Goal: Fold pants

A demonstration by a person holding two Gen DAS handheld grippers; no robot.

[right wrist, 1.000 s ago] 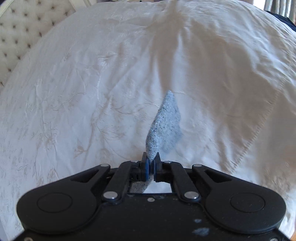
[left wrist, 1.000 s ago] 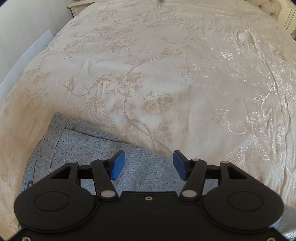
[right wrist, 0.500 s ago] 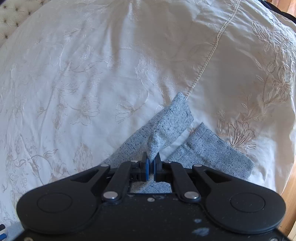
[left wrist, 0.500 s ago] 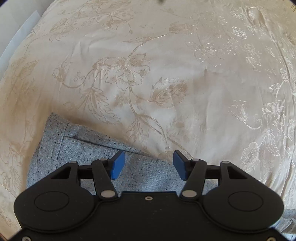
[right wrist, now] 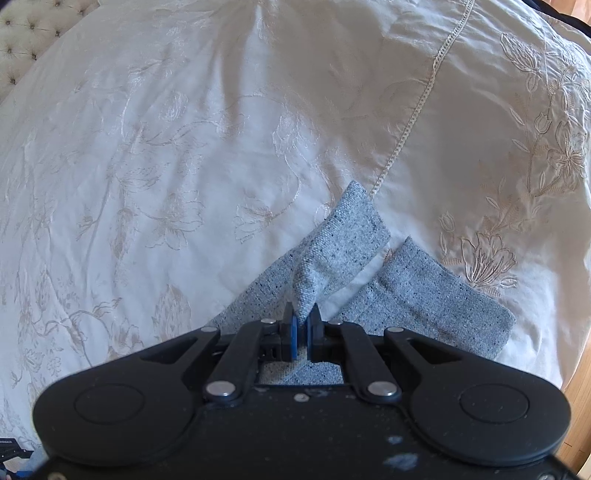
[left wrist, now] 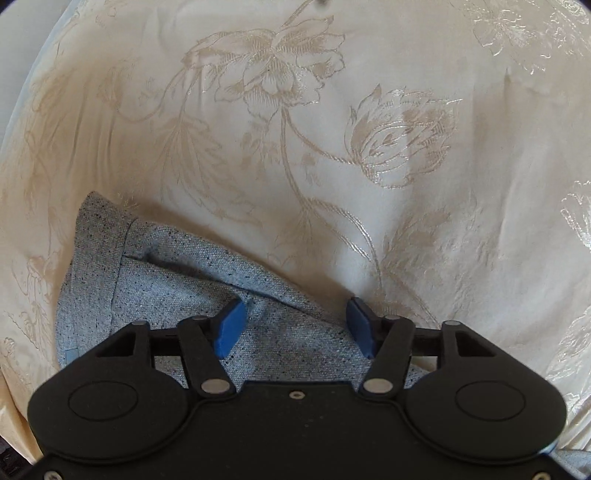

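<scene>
Cream bedspread (left wrist: 369, 110) below, right gripper (right wrist: 302, 325) pinching a pants (right wrist: 332, 254) leg, left gripper (left wrist: 293, 325) spread wide: it should clamp the waist edge before the leg folds across.

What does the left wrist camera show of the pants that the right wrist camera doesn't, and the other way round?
Only the left wrist view shows the waistband end of the pants lying flat, with the left gripper open above the fabric. Only the right wrist view shows the two leg ends: one leg pinched and lifted by the shut right gripper, the other leg flat beside it, plus a tufted headboard. Both show grey speckled pants on the cream floral bedspread.
</scene>
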